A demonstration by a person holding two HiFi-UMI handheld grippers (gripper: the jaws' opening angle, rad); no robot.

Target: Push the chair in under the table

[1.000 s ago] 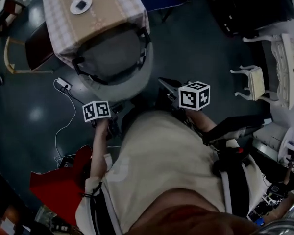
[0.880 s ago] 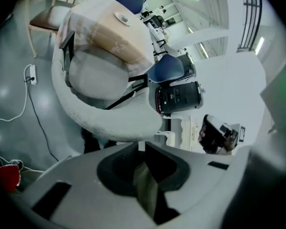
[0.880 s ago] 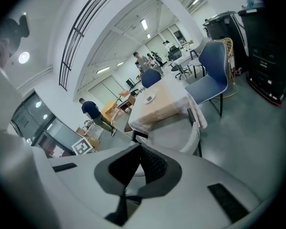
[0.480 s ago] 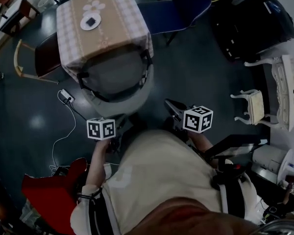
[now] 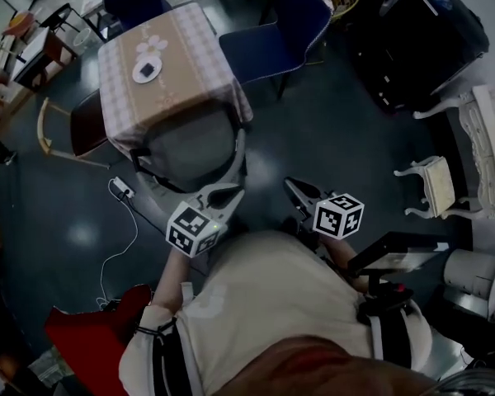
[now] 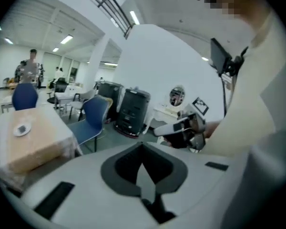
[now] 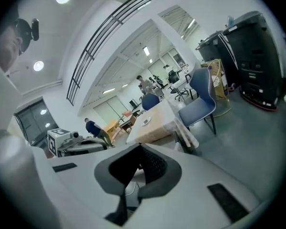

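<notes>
You are holding both grippers up in front of you, apart from the grey chair (image 5: pixel 190 147). The left gripper (image 5: pixel 223 195) is keeping its jaws pressed together with nothing in them. The right gripper (image 5: pixel 294 190) is doing the same. The chair is sitting with its front tucked under the edge of the table (image 5: pixel 190 64) and its back facing you. I think the job is looking close to done.

If you are going in for 1 more push, shut tips could slip off the chair's curved back. A hard shove could bump the table and shake the plate (image 5: pixel 148 71) on the cloth. The white cable (image 5: pixel 115 246) and its plug block (image 5: pixel 120 190) are lying just beside the chair, so a chair leg or your foot could catch them.

The floor is looking dark, smooth and shiny, so the chair should be sliding easily. 2 blue chairs (image 5: pixel 293 23) are standing by the table's far sides. A wooden chair (image 5: pixel 66 122) is sitting at its left. Black cases (image 5: pixel 421 31) and a white stool (image 5: pixel 433 184) are standing well apart on your right.
</notes>
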